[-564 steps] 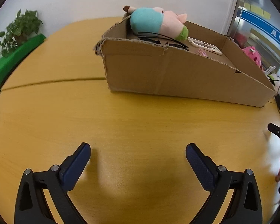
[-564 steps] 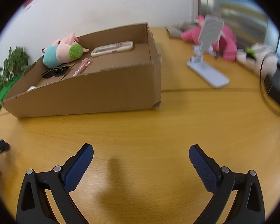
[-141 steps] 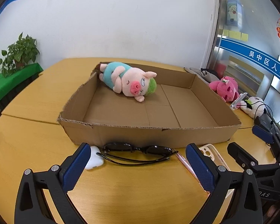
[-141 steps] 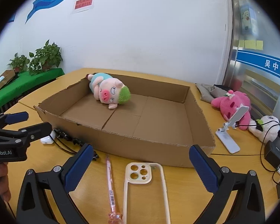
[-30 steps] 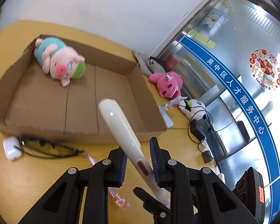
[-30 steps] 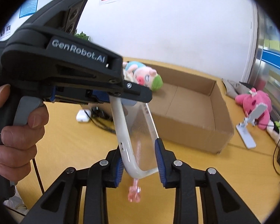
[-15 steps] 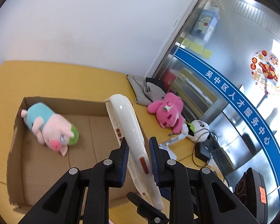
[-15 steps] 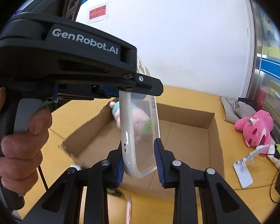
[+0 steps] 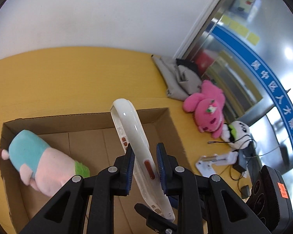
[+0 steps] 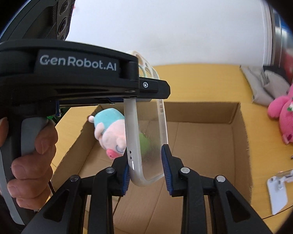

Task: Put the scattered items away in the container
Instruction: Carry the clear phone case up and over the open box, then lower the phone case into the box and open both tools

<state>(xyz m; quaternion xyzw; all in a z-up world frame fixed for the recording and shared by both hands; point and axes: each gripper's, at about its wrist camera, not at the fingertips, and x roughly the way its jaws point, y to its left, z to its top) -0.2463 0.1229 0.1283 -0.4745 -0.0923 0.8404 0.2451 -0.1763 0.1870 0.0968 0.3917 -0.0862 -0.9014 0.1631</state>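
Both grippers hold the same clear phone case with a cream rim. My left gripper (image 9: 144, 162) is shut on the phone case (image 9: 134, 136) across its thin sides. My right gripper (image 10: 146, 164) is shut on its lower end (image 10: 146, 136). The case hangs in the air above the open cardboard box (image 9: 152, 115), which also shows in the right wrist view (image 10: 242, 140). A plush pig (image 9: 35, 159) in a teal shirt lies in the box's left part and shows in the right wrist view (image 10: 109, 130) too. The sunglasses, pen and earbud case are out of view.
A pink plush toy (image 9: 207, 107) and a white plush toy (image 9: 238, 134) lie on the yellow table (image 9: 68, 78) right of the box. A white phone stand (image 9: 211, 161) and cables are nearby. Grey cloth (image 9: 177, 78) lies at the back. The left gripper's body (image 10: 68, 78) fills the right view's upper left.
Both grippers have carried the phone case forward and over the box. The box and pig now sit closer and lower in both views.
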